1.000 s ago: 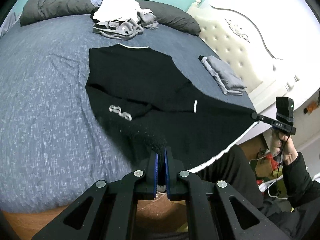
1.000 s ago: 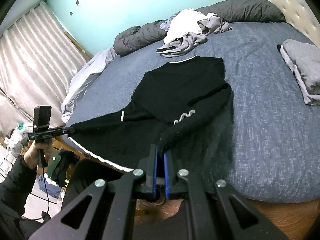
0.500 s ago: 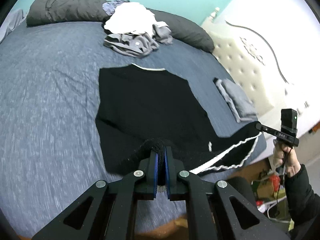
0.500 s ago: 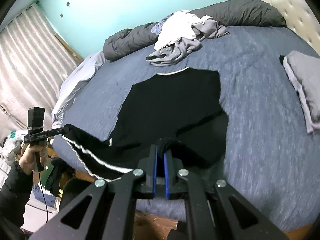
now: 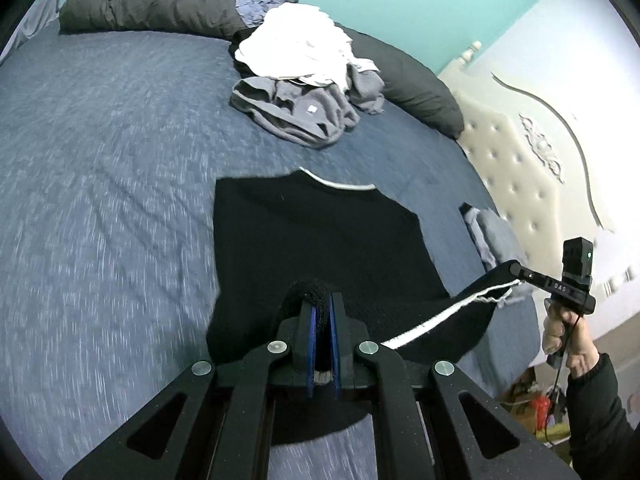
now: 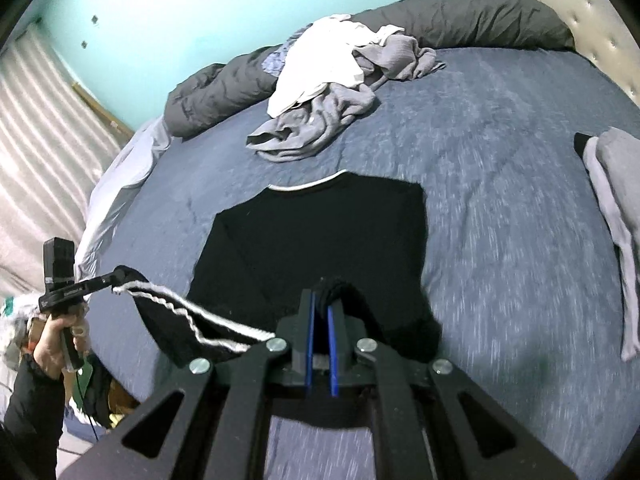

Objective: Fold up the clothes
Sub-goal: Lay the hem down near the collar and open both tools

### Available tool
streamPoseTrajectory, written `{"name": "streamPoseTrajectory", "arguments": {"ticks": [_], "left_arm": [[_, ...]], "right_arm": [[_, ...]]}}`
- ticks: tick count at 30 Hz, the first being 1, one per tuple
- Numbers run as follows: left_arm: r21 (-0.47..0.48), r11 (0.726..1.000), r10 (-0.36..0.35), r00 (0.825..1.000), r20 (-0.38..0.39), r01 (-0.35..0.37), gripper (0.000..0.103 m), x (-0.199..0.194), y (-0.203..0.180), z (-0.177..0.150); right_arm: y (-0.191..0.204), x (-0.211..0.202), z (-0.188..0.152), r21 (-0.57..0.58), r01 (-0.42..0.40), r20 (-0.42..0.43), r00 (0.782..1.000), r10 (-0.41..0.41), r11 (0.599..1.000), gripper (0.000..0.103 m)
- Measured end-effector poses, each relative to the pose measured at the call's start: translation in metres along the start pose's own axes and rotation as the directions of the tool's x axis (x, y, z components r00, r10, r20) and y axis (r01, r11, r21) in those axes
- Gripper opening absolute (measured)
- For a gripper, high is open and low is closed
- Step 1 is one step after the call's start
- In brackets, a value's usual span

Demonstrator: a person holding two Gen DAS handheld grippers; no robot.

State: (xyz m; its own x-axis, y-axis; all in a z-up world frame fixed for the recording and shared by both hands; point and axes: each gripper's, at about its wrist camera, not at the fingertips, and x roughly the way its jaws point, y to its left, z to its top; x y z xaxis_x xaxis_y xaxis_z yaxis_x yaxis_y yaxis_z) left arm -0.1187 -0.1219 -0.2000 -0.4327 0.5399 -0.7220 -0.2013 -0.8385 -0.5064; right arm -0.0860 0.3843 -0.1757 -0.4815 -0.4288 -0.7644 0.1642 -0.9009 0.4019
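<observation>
A bed with a blue-grey mottled cover (image 5: 100,200) was seen under a turquoise wall (image 6: 180,8), with a heap of white and grey clothes (image 5: 304,80) at 12 o'clock. A black knitted sweater with white trim (image 5: 312,240) lay flat mid-bed. Its hem was clamped, lifted, by the left hand-held gripper (image 5: 323,312) and the right hand-held gripper (image 6: 320,312). Compared with a second earlier, the hem had been carried further over the body.
</observation>
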Motion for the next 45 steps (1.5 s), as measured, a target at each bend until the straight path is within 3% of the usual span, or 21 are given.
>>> {"name": "streamPoseTrajectory", "arguments": {"ticks": [15,22,29,33,36,37,38,40,45], "left_arm": [[-0.093,0.995,0.029,0.999,-0.019,-0.03,0.006,0.093,0.063,0.082],[-0.122,0.992,0.04,0.999,-0.037,-0.044,0.006,0.136,0.085,0.102],[-0.153,0.987,0.043,0.998,-0.05,-0.05,0.006,0.173,0.109,0.099],[-0.161,0.987,0.013,0.999,-0.033,-0.018,0.015,0.175,0.112,0.096],[-0.16,0.987,-0.026,1.0,0.0,0.026,0.042,0.166,0.111,0.097],[-0.153,0.988,-0.017,1.0,0.015,0.019,0.052,0.161,0.11,0.098],[-0.146,0.989,-0.003,1.0,0.031,0.007,0.057,0.155,0.108,0.099],[-0.127,0.992,0.022,0.999,0.049,-0.016,0.066,0.149,0.106,0.1],[-0.082,0.994,0.077,0.994,0.077,-0.071,0.067,0.137,0.102,0.1]], "right_arm": [[-0.047,0.09,0.09,0.073,0.031,-0.018,0.999,-0.03,0.997,0.005],[-0.075,0.138,0.116,0.109,0.056,-0.02,0.998,-0.054,0.992,0.005],[-0.095,0.178,0.123,0.125,0.074,-0.028,0.997,-0.071,0.989,0.006],[-0.108,0.192,0.12,0.163,0.055,-0.017,0.998,-0.053,0.985,0.007],[-0.11,0.191,0.119,0.171,0.036,0.013,0.999,-0.039,0.985,0.011],[-0.11,0.187,0.119,0.171,0.031,0.034,0.999,-0.037,0.985,0.017],[-0.111,0.181,0.12,0.171,0.034,0.065,0.997,-0.046,0.985,0.038],[-0.111,0.171,0.122,0.165,0.042,0.114,0.992,-0.061,0.985,0.063],[-0.101,0.174,0.115,0.078,0.088,0.092,0.991,-0.095,0.993,0.063]]}}
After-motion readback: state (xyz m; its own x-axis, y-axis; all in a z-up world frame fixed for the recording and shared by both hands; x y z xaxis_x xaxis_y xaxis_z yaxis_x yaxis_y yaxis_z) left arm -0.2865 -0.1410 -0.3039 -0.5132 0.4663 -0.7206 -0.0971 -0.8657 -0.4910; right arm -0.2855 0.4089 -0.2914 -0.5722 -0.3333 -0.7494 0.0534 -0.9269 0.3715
